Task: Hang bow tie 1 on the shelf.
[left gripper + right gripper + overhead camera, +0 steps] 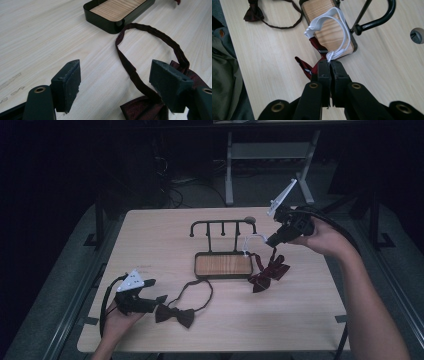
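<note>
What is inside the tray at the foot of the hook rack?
The tray shows a bare wood-grain floor. In the right gripper view, a white loop held by the right tongs hangs over it, with the red bow tie below; the loop and tie hide part of the floor.

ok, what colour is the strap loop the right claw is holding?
White loop, clearest in the right gripper view.

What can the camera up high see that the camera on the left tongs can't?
The high view alone takes in the black hook rack, the red bow tie and the right tongs lifting it by its white loop. The left gripper view alone gives a close look at the open left tongs straddling the strap. Both share the dark bow tie with its strap, the wooden tray and the table.
</note>
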Demonstrator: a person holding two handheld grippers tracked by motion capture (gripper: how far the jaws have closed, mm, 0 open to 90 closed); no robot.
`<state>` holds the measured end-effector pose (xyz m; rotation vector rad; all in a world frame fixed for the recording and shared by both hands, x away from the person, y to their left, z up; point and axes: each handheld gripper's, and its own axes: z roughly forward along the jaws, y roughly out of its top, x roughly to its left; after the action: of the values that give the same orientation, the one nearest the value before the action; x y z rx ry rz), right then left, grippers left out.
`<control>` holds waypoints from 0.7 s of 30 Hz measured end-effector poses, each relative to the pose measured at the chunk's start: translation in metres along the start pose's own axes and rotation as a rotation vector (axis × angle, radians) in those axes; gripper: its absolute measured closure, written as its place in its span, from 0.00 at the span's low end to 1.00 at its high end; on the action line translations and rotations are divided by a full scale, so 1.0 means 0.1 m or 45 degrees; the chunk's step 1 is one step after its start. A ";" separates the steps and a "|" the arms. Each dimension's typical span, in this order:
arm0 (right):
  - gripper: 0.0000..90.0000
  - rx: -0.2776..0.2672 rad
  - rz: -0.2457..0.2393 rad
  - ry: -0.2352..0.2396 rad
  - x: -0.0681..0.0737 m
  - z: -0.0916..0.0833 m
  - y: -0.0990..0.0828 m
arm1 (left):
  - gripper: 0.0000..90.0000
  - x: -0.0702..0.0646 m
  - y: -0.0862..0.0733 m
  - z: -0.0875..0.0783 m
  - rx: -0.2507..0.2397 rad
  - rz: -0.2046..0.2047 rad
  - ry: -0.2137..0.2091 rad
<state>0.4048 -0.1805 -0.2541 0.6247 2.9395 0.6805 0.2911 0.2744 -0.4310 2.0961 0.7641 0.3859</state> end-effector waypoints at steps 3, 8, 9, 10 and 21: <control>0.96 0.008 0.003 -0.004 -0.03 0.00 0.03 | 0.28 0.00 0.00 0.00 0.001 -0.003 -0.002; 0.96 0.008 0.010 -0.012 -0.09 0.00 0.09 | 0.28 -0.01 0.00 0.01 -0.002 -0.002 -0.004; 0.96 0.008 0.010 -0.012 -0.09 0.00 0.09 | 0.28 -0.01 0.00 0.01 -0.003 -0.002 -0.004; 0.96 0.016 0.019 -0.015 -0.11 0.01 0.12 | 0.28 -0.01 0.00 0.01 -0.002 -0.002 -0.006; 0.96 0.021 0.068 -0.047 -0.29 0.05 0.13 | 0.28 -0.01 0.01 0.01 -0.005 0.002 -0.009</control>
<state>0.4366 -0.1791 -0.2537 0.7117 2.9067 0.6430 0.2910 0.2732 -0.4306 2.0933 0.7571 0.3805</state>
